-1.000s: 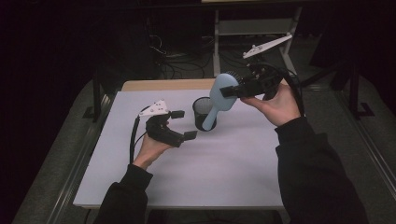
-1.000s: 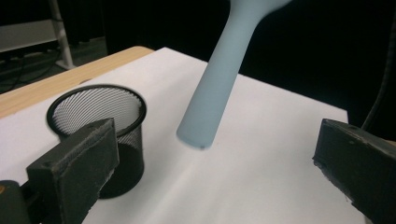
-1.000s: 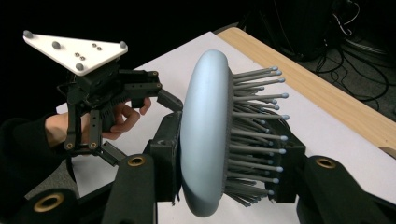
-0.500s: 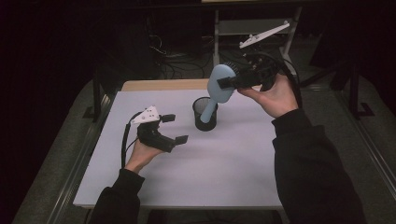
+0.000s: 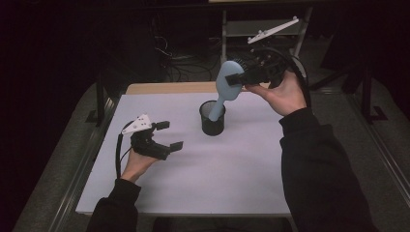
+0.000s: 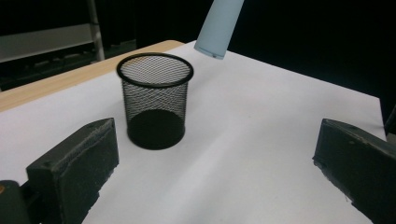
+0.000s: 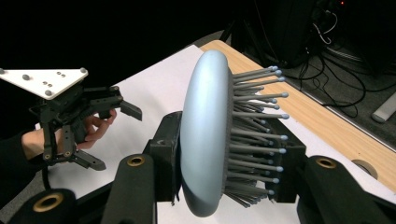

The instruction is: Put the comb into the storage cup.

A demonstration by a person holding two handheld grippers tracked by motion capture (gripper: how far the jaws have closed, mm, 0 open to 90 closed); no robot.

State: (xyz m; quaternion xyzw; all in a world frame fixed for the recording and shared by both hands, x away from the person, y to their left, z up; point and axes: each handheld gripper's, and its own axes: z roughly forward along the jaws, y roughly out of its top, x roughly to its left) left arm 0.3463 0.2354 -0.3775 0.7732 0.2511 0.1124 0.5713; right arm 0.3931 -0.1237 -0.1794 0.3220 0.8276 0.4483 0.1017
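Observation:
A pale blue hairbrush hangs above the table, my right gripper shut on its head. Up close, the brush's head with grey bristles sits between the two black jaws. Its handle slants down over the rim of a black mesh cup that stands upright on the white table top. From the left gripper view the handle's tip hovers just above the cup. My left gripper is held low to the left of the cup, open and empty, pointing toward it.
The white table top has a wooden strip along its far edge. Behind the table are a metal shelf frame and loose cables on the dark floor. Metal rails run along the table's left and right sides.
My left gripper has drawn back to the left and lower, away from the cup. The right gripper has lifted the brush slightly, its handle still over the cup.

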